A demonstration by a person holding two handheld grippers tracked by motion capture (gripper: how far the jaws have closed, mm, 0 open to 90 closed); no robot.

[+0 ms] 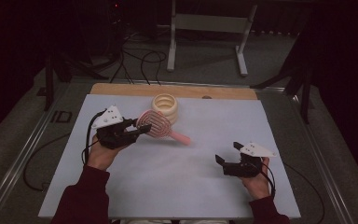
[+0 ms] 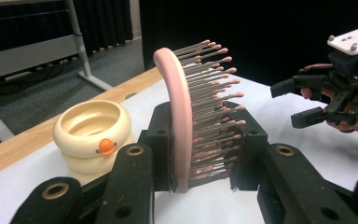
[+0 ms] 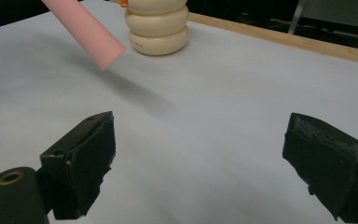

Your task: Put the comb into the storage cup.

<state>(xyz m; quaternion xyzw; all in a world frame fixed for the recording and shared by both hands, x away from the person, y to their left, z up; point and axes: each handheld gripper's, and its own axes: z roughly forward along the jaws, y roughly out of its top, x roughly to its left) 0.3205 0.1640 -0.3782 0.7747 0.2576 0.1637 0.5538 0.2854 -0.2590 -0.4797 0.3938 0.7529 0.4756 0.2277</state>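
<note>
Our left tongs (image 2: 200,154) clamp the pink hairbrush (image 2: 179,116) upright; a cream duck-faced bowl (image 2: 93,133) sits left on the table (image 2: 270,107).

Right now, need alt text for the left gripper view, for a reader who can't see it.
The left gripper is shut on the head of a pink hairbrush, held on edge with its bristles pointing right. A cream ring-shaped cup with an orange dot stands behind it to the left on the white table; the right gripper hangs open at upper right.
</note>
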